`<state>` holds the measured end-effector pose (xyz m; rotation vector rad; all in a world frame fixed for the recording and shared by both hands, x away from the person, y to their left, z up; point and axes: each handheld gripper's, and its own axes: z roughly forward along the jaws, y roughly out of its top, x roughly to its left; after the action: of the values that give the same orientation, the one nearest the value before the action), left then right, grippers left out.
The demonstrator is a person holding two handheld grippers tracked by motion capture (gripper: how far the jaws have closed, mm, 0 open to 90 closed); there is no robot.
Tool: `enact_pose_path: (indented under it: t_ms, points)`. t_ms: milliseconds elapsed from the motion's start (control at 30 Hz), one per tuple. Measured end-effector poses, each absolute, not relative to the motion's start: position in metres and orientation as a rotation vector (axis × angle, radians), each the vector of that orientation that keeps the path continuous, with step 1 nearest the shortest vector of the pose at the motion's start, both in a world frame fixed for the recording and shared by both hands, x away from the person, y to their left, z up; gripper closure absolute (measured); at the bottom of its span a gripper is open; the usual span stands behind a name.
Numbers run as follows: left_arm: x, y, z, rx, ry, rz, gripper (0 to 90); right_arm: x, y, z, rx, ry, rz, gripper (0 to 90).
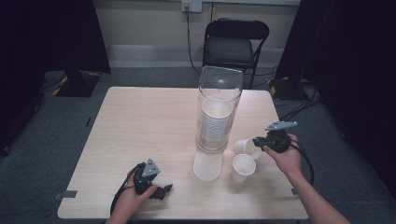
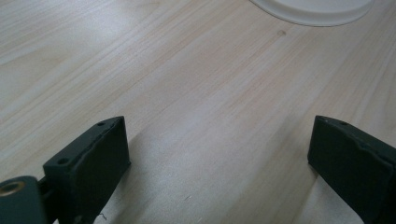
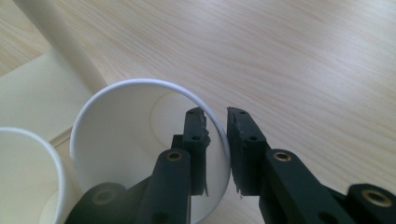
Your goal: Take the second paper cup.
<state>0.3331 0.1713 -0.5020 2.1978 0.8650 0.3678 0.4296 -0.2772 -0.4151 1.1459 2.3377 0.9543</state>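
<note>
- The right gripper [image 3: 215,135] was clamped on the wall of a white paper cup [image 3: 126,140]; one jaw stood inside the cup and the other outside, with the rim pinched between them.
- In the high view this held cup [image 1: 246,147] was tilted, its mouth turned toward the person, just to the right of the dispenser base; it seemed to be lifted a little off the table [image 1: 140,121], but this view was too small to be sure.
- A second paper cup [image 1: 243,168] stood upright on the table, just in front of the held one; its rim also showed at the left edge of the right gripper view.
- A tall clear cup dispenser [image 1: 218,112] with a stack of cups inside stood on a white base [image 1: 207,164] near the table's middle.
- The left gripper [image 1: 163,190] rested low at the near-left part of the table, well apart from the cups; its jaws were wide apart with only bare wood between them.
</note>
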Motion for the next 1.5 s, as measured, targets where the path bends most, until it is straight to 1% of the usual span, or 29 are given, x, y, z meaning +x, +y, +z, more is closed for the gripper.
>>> enact_pose_path:
  t_ms: [167,300,400,433,467,500,900,1100,1300,1400,1500]
  points:
    - [0.333,0.171,-0.502,2.197,0.865,0.368,4.7,0.432,-0.272,-0.412,1.149,2.330,0.953,72.7]
    - [0.333,0.171,-0.502,2.197,0.865,0.368,4.7,0.435,-0.270,-0.410,1.130,2.322,0.956,71.8]
    - [0.333,0.171,-0.502,2.198,0.865,0.368,4.7,0.436,-0.268,-0.408,1.131,2.332,0.951,77.9]
    - [0.333,0.171,-0.502,2.198,0.865,0.368,4.7,0.436,-0.268,-0.408,1.126,2.335,0.955,82.3]
    - [0.333,0.171,-0.502,2.198,0.865,0.368,4.7,0.437,-0.268,-0.408,1.123,2.344,0.958,85.0]
    - [0.333,0.171,-0.502,2.197,0.865,0.368,4.8,0.437,-0.268,-0.408,1.126,2.346,0.964,86.0]
    - [0.333,0.171,-0.502,2.198,0.865,0.368,4.7,0.430,-0.275,-0.399,1.158,2.359,0.962,86.9]
    - [0.333,0.171,-0.502,2.198,0.865,0.368,4.8,0.420,-0.283,-0.397,1.170,2.405,0.901,86.6]
    - [0.333,0.171,-0.502,2.198,0.865,0.368,4.7,0.426,-0.278,-0.403,1.181,2.408,0.885,84.6]
    - [0.333,0.171,-0.502,2.198,0.865,0.368,4.8,0.432,-0.274,-0.406,1.201,2.402,0.887,82.7]
    - [0.333,0.171,-0.502,2.197,0.865,0.367,4.7,0.439,-0.273,-0.410,1.213,2.391,0.882,76.6]
